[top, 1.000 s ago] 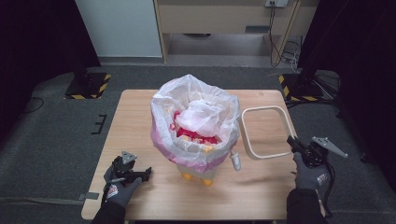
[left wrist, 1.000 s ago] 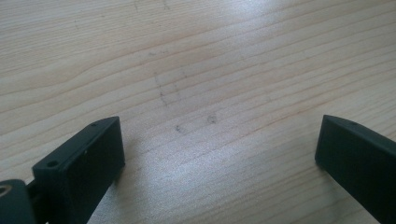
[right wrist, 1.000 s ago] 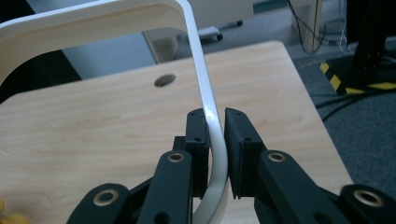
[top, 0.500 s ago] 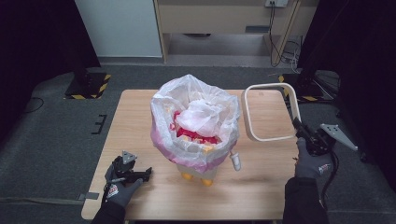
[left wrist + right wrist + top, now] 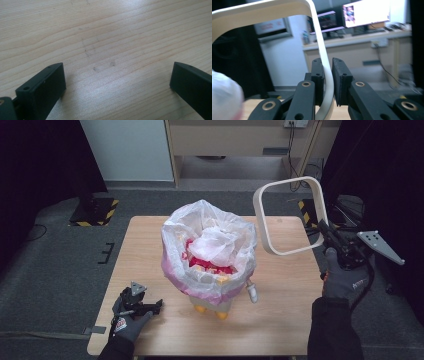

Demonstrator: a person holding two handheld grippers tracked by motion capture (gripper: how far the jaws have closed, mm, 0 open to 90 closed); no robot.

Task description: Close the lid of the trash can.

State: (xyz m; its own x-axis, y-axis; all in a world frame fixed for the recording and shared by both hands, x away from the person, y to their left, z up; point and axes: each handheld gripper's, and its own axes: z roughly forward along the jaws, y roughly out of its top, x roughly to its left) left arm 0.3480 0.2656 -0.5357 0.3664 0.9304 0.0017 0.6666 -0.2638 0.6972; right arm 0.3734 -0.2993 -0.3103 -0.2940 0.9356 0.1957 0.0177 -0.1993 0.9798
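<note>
On the table (image 5: 280, 330) stands a bin (image 5: 212, 292) lined with a bag (image 5: 207, 245). The right gripper view shows the right gripper (image 5: 327, 75) clamped on the cream frame (image 5: 290, 217), now lifted higher, beside the bin. The left gripper (image 5: 117, 82) rests wide open, empty.

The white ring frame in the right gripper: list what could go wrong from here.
1. The right gripper pinches only one thin edge of the ring frame, so the frame could swivel or slip out.
2. The frame hangs close beside the bag-lined bin; a swing might snag the loose plastic or tip the bin.
3. The left gripper rests open on the table, not steadying the bin.
</note>
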